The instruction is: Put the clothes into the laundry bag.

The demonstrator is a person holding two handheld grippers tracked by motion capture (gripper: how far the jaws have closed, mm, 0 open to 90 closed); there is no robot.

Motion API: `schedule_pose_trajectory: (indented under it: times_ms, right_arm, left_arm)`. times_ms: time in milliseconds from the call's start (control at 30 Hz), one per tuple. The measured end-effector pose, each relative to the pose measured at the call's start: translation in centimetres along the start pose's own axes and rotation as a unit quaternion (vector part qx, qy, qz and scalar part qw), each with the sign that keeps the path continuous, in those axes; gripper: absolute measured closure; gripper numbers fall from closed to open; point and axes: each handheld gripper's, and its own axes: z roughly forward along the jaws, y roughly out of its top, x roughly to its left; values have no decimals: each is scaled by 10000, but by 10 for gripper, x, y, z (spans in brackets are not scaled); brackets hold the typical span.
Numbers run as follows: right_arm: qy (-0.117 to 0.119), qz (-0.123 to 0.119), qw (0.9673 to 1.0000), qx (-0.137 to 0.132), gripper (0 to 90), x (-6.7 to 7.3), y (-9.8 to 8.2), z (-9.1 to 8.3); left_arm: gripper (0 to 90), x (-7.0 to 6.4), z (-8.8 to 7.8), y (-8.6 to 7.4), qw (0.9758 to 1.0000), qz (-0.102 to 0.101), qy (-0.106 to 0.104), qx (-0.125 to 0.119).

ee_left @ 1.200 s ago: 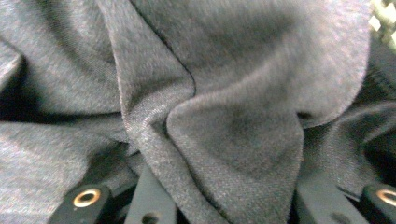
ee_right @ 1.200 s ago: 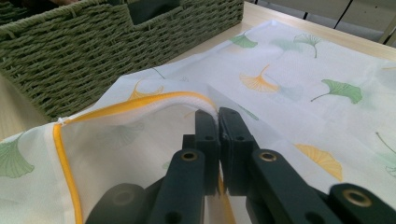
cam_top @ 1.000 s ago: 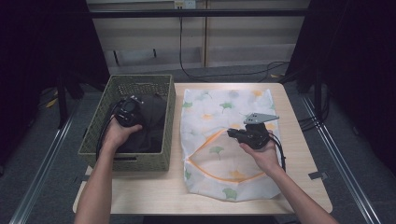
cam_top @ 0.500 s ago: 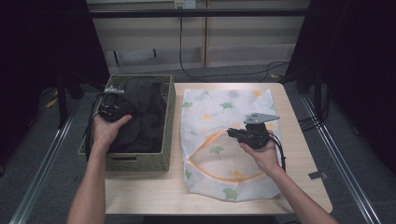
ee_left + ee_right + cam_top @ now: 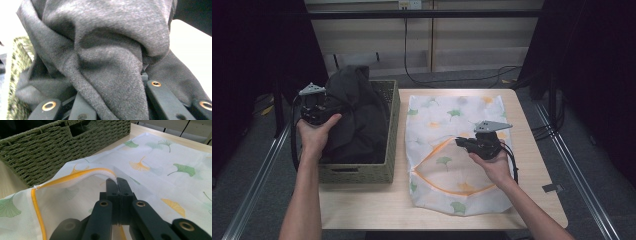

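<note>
a dark grey garment [image 5: 354,117], soft and matte with a fine knit grain, hangs in heavy folds at the left of the high view. the left hand-held gripper [image 5: 319,107] has it clamped: in the left gripper view the cloth [image 5: 107,62] bunches thickly between the black jaws, which stand part-way apart around the wad. the garment's upper part is lifted above the woven basket [image 5: 389,150], while its lower folds drape down inside it. the basket is rectangular, of olive-green twisted rope with a coarse ribbed weave and a cut-out handle slot in its wall [image 5: 50,147].

just right of the basket, on the centre-right of the high view, lies a flat white mesh laundry bag [image 5: 452,145], thin and slightly sheer, printed with green and yellow ginkgo leaves and edged with an orange-yellow zip band [image 5: 72,176]. the right hand-held gripper [image 5: 464,142] pinches that edge with its jaws fully together, holding the bag's mouth raised in a curved arch; the grip shows close up in the right gripper view [image 5: 116,180].

the worktop [image 5: 532,175] is pale wood-grain laminate, smooth and rectangular. around it the floor is grey carpet [image 5: 577,130], with black cables [image 5: 417,75] trailing at the top centre, light cabinet fronts behind, and dark curtains at both sides.
</note>
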Motion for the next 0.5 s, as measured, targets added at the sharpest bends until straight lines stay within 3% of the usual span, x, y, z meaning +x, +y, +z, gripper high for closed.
schedule_pose_trajectory:
  times_ms: [100, 200, 333, 500]
  right_arm:
    - [22, -5, 10000, -22, 900, 0, 0, 0]
    - [28, 6, 10000, -34, 900, 0, 1, -1]
    - [49, -2, 10000, -31, 900, -1, 1, -1]
    - [47, 2, 10000, -14, 900, -1, 1, 0]
  left_arm:
    - [728, -2, -7, 5, 9998, 75, -11, -179]
    - [729, -2, -14, 8, 9991, 18, -40, -415]
    - [729, -3, -22, 15, 9988, 132, -34, -473]
    - [728, -7, -36, 25, 9964, 126, -176, -821]
